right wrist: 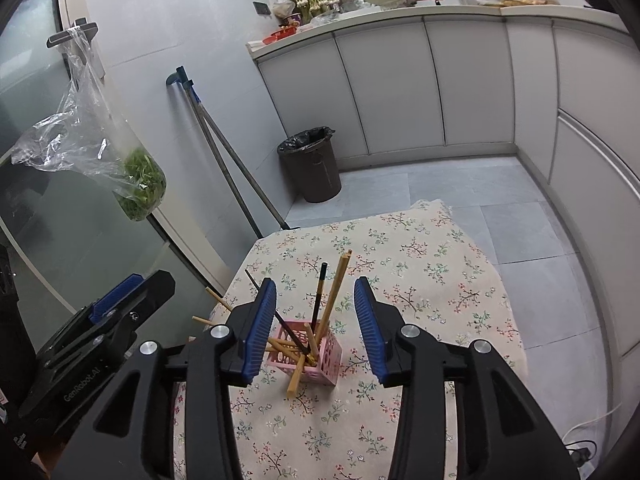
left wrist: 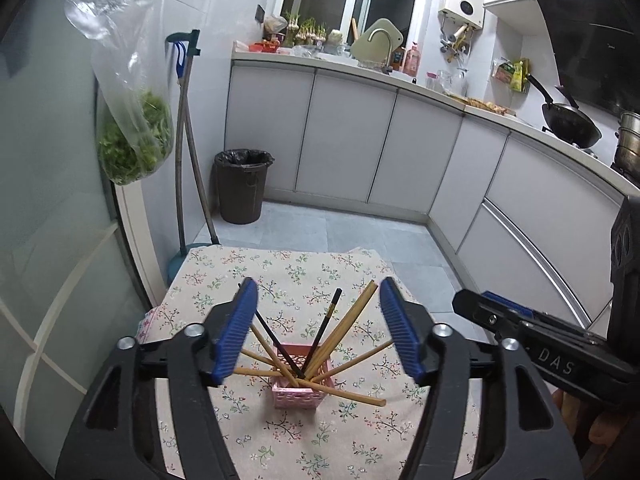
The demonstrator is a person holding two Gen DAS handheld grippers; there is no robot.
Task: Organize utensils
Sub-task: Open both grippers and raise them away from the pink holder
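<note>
A small pink perforated plastic basket (left wrist: 298,390) is seen standing on the desk, which is covered by a flower-printed cloth (left wrist: 280,272), and it is loaded with long wooden chopsticks (left wrist: 348,320) and two dark chopsticks (left wrist: 326,326) that splay outward in all directions. The basket is judged to be light and top-heavy, so it could be tipped or slid if any protruding stick were struck by a finger during withdrawal or a further approach. One wooden chopstick (left wrist: 344,394) lies nearly flat, with its far end projecting over the basket rim toward the cloth; it is judged liable to slip out if the bundle is disturbed. The sticks leaning out toward the left desk edge (right wrist: 216,300) could be levered overboard in the same way. The fingers of the left gripper (left wrist: 316,332) are held well apart, with nothing clamped; the basket and the fan of sticks appear between and beyond them, and no contact is visible. The fingers of the right gripper (right wrist: 316,332) are likewise apart and empty, with the basket (right wrist: 316,360) framed between them, and one dark stick passes behind the left finger, so contact there cannot be told.
</note>
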